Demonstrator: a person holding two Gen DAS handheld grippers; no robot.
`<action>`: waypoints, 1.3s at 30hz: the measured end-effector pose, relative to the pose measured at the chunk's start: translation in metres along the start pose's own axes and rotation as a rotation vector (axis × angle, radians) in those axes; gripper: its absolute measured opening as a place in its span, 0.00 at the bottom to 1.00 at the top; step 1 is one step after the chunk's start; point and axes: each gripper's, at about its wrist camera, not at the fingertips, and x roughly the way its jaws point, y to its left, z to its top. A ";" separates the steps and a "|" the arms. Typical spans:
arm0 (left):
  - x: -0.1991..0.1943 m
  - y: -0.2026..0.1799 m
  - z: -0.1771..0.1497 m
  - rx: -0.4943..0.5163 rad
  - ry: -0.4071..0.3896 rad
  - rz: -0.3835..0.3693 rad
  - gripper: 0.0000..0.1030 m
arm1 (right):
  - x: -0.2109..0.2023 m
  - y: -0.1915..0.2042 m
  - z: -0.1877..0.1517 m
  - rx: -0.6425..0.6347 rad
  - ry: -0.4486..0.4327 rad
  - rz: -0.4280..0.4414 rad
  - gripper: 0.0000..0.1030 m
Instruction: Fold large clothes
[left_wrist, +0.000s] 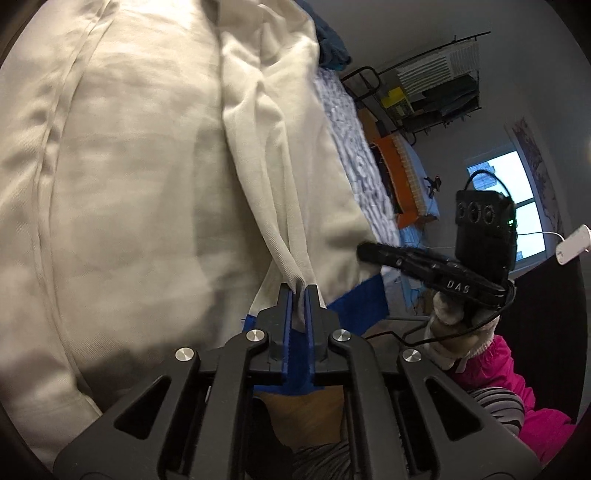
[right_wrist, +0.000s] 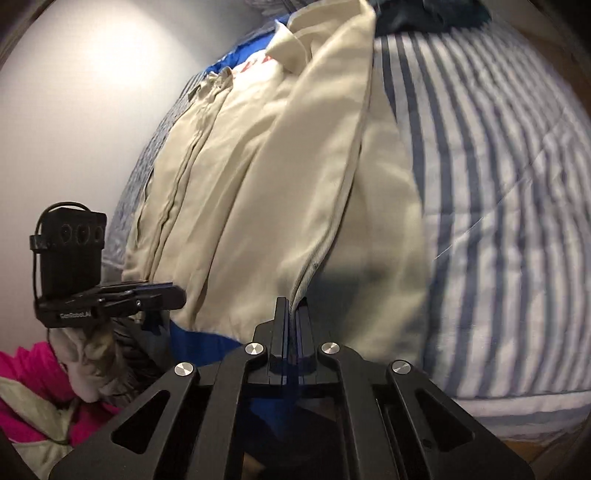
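2 grippers, both clamped on the cream garment (left_wrist: 147, 166) at the bed's near edge. Left gripper (left_wrist: 300, 295) pinches a bunched fold; right gripper (right_wrist: 293, 306) pinches a corded hem. Garment lies spread, creased, seams running lengthwise, over striped bedding (right_wrist: 498, 184); blue cloth (left_wrist: 360, 302) underneath.

Dim indoor light, motion blur, fisheye-warped edges.
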 end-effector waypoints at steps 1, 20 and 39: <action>0.000 -0.005 -0.002 0.011 -0.002 -0.002 0.04 | -0.010 0.001 0.002 -0.014 -0.020 -0.022 0.02; -0.041 -0.051 0.005 0.332 -0.038 0.116 0.04 | -0.067 0.028 0.053 -0.154 -0.168 -0.275 0.08; -0.159 0.030 0.081 0.175 -0.306 0.238 0.04 | 0.045 -0.008 0.202 0.045 -0.147 -0.212 0.06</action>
